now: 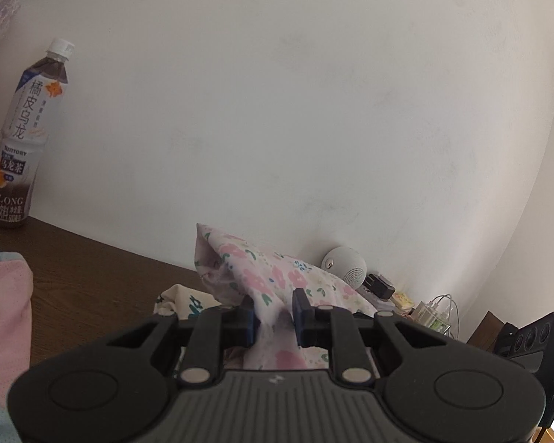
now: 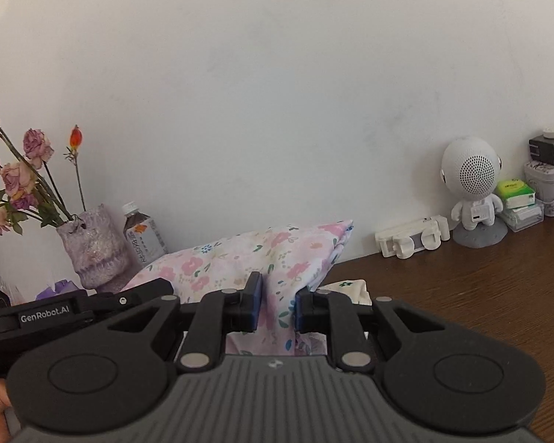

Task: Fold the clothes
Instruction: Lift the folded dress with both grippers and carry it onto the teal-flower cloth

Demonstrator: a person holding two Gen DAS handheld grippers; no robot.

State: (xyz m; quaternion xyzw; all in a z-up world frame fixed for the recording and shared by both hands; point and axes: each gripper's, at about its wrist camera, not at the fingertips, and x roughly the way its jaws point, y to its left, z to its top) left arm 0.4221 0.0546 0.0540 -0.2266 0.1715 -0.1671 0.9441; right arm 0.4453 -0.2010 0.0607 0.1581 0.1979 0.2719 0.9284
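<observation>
While it hangs lifted above the brown table (image 2: 480,295), the floral cloth (image 1: 277,280) is stretched between both grippers.
The left gripper (image 1: 275,317) and right gripper (image 2: 277,306) each pinch its bunched fabric; an oolong bottle (image 1: 22,136) stands well apart.

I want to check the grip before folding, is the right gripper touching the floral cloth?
Touching. The right wrist view shows the right gripper with the floral cloth bunched between its fingers, pressed by both blue pads.

A home is indicated: a wooden table (image 2: 480,295) against a white wall is crowded with a vase (image 2: 92,251) of dried flowers, a tea bottle (image 1: 22,136), a robot-shaped speaker (image 2: 474,192) and chargers (image 1: 434,313).
</observation>
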